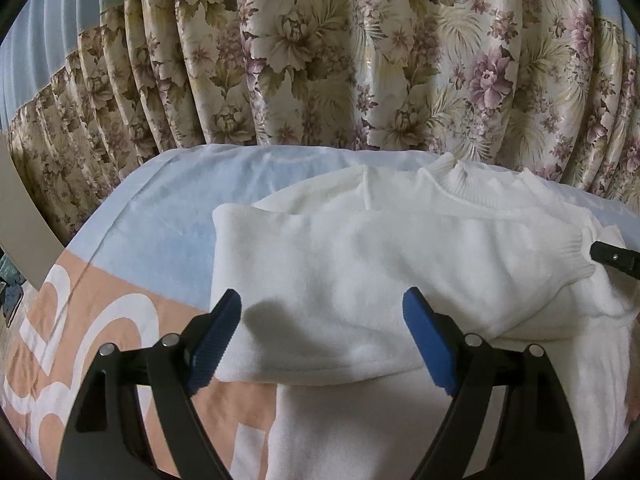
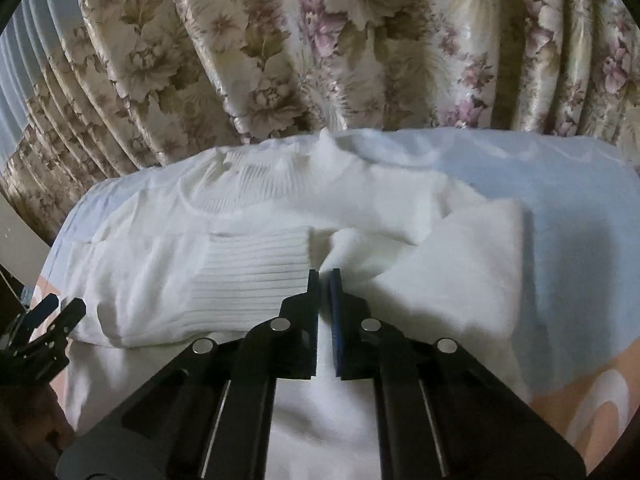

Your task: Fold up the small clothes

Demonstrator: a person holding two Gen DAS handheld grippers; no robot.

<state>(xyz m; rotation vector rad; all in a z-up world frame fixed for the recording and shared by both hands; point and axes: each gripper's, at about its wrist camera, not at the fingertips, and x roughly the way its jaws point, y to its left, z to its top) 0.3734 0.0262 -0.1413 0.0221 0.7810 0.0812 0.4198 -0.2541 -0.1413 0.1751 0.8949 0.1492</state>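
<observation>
A white sweater [image 1: 360, 248] lies on the bed with its ribbed collar [image 1: 472, 188] at the far side. Its left sleeve is folded across the chest. My left gripper [image 1: 322, 308] is open and empty, its blue pads on either side of that folded sleeve, just above it. In the right wrist view the sweater [image 2: 256, 240] shows the left sleeve's ribbed cuff [image 2: 256, 268] and the right sleeve [image 2: 452, 264] folded inward. My right gripper [image 2: 325, 276] is shut on a pinch of that right sleeve's end next to the cuff. The right gripper's tip shows in the left wrist view [image 1: 612, 258].
The bed sheet [image 1: 160, 208] is pale blue at the far end and peach with white shapes near me [image 1: 100, 320]. A floral curtain [image 1: 320, 60] hangs right behind the bed. A pale board [image 1: 24, 216] stands at the left edge. The left gripper shows at lower left of the right wrist view [image 2: 52, 320].
</observation>
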